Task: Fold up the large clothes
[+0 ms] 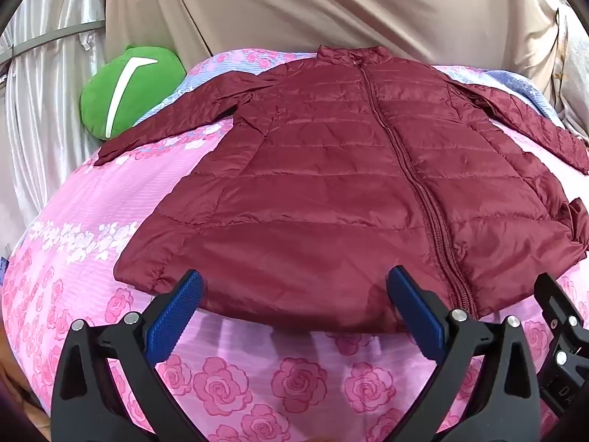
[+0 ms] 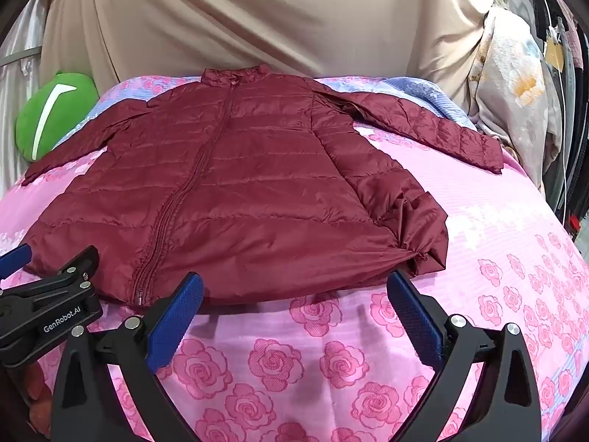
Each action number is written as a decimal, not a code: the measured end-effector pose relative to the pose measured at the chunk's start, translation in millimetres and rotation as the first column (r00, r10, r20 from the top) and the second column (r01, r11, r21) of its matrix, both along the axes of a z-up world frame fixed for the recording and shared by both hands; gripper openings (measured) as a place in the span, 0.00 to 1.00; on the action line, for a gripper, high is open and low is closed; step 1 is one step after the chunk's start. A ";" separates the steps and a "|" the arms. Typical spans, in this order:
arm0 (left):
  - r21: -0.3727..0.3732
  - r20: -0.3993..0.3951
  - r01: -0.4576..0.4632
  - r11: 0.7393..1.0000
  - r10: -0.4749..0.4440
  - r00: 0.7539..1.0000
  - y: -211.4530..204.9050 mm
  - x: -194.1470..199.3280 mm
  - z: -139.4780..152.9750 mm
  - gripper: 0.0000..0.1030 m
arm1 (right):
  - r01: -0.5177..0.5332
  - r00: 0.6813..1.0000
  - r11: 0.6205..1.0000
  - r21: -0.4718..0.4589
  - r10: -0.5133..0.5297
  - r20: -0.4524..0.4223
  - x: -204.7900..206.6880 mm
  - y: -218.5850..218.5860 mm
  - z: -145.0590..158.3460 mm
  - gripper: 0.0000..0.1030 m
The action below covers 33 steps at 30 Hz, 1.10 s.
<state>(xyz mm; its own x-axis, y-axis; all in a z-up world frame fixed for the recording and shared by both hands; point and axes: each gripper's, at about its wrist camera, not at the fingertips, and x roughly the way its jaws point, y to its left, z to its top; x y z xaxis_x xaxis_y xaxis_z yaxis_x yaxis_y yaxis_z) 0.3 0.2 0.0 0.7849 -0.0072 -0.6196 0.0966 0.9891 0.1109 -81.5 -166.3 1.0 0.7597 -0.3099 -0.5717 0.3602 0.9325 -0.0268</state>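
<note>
A maroon quilted jacket (image 1: 331, 184) (image 2: 235, 191) lies flat and zipped on the pink rose bedspread (image 1: 110, 199) (image 2: 497, 228), collar at the far side, both sleeves spread outward. In the left wrist view my left gripper (image 1: 294, 294) is open over the jacket's near hem, left of the zipper, with nothing between its blue pads. In the right wrist view my right gripper (image 2: 294, 294) is open at the hem's right part, near the bunched right corner (image 2: 423, 235). The left gripper's body (image 2: 48, 294) shows at the right wrist view's lower left.
A green plush cushion (image 1: 129, 88) (image 2: 51, 114) rests at the bed's far left. Beige fabric (image 1: 313, 3) (image 2: 239, 14) hangs behind the bed. A pale floral bundle (image 2: 515, 92) and hanging items stand at the far right.
</note>
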 end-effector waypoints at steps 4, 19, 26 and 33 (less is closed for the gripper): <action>0.000 -0.002 0.003 1.000 -0.003 1.000 0.1 0.9 -0.1 0.95 | -0.002 1.000 1.000 -0.005 0.002 0.002 0.3 -0.5 -0.9 0.95; 0.012 0.008 0.015 1.000 -0.015 1.000 -5.5 -2.9 -0.2 0.95 | 0.002 1.000 1.000 -0.023 -0.002 0.001 -1.1 2.2 0.3 0.95; 0.013 0.009 0.018 1.000 -0.018 1.000 -5.7 -3.2 -1.1 0.95 | 0.002 1.000 1.000 -0.022 -0.002 -0.001 -0.9 1.2 -0.6 0.95; 0.015 0.010 0.017 1.000 -0.018 1.000 -6.8 -3.8 -1.0 0.95 | 0.002 1.000 1.000 -0.021 -0.002 -0.001 -0.7 1.7 0.4 0.95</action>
